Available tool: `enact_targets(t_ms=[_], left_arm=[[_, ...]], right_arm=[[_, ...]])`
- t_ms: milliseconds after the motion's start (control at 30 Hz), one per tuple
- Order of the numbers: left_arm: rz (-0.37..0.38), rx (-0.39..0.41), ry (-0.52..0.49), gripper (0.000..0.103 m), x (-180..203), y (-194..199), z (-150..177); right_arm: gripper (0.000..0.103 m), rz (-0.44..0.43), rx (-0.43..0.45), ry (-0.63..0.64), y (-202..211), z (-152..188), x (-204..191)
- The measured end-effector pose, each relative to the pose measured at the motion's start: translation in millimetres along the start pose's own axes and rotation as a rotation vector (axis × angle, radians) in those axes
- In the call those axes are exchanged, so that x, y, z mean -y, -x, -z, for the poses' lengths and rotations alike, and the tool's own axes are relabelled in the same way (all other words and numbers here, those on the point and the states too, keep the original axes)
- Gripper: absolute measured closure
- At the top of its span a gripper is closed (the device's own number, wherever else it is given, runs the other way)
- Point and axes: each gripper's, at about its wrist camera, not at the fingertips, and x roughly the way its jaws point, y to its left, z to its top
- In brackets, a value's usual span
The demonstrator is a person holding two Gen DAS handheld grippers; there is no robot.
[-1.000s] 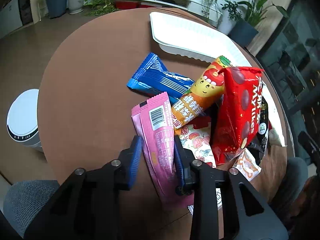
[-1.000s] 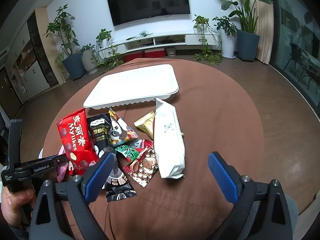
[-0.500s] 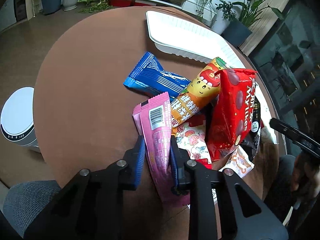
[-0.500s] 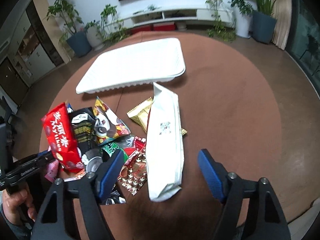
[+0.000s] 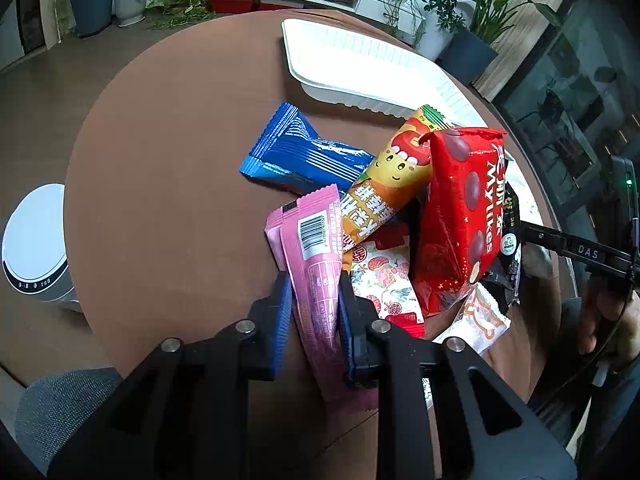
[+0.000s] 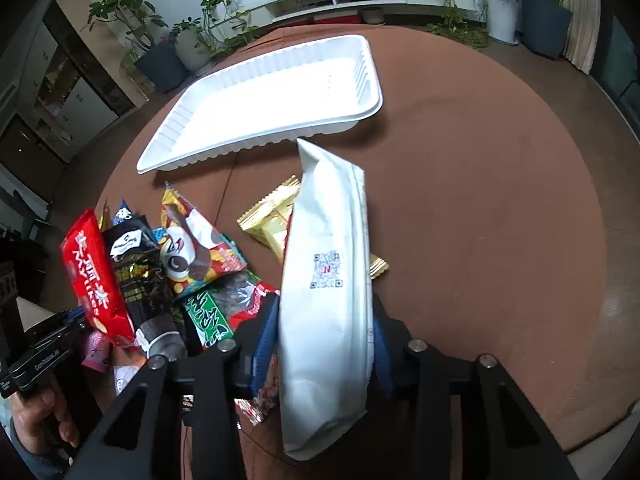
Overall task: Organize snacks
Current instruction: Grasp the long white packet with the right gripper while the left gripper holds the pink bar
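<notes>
Round brown table (image 6: 480, 200) with a heap of snack packets and one white tray (image 6: 360, 112) at its far edge. Compared with a second ago, the right gripper (image 6: 326, 344) has come down over the long white packet (image 6: 324, 300) and its jaws, then spread wide, are closing, the blue pads now against both long sides of the packet. The left gripper (image 5: 314, 312) has kept its place and narrowed slightly; its pads press both sides of the pink packet (image 5: 316, 280), which lies flat near the table's near edge.

Count, left wrist view: one blue packet (image 5: 300, 156) toward the table's middle, one orange packet (image 5: 384, 188) leaning on it, one red Mylikes bag (image 5: 460, 216) on top of the heap, one pink packet.

Count, right wrist view: one white packet, one gold packet (image 6: 268, 220) partly under it, one green packet (image 6: 208, 316), one black packet (image 6: 140, 276); the tray holds nothing.
</notes>
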Motion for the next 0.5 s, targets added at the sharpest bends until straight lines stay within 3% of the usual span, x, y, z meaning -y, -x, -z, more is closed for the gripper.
enact_targets(t_ms=[67, 100, 500], left_arm=[[0.002, -0.001, 0.001, 0.084, 0.2, -0.2, -0.5], [0.002, -0.001, 0.000, 0.084, 0.1, -0.2, -0.4], [0.017, 0.000, 0.004, 0.086, -6.3, 2.3, 0.9]], right_arm=[[0.080, -0.009, 0.000, -0.009, 1.0, 1.8, 1.6], [0.083, -0.019, 0.002, -0.015, 1.6, 2.3, 1.7], [0.088, -0.059, 0.064, -0.071, 20.9, 9.1, 13.3]])
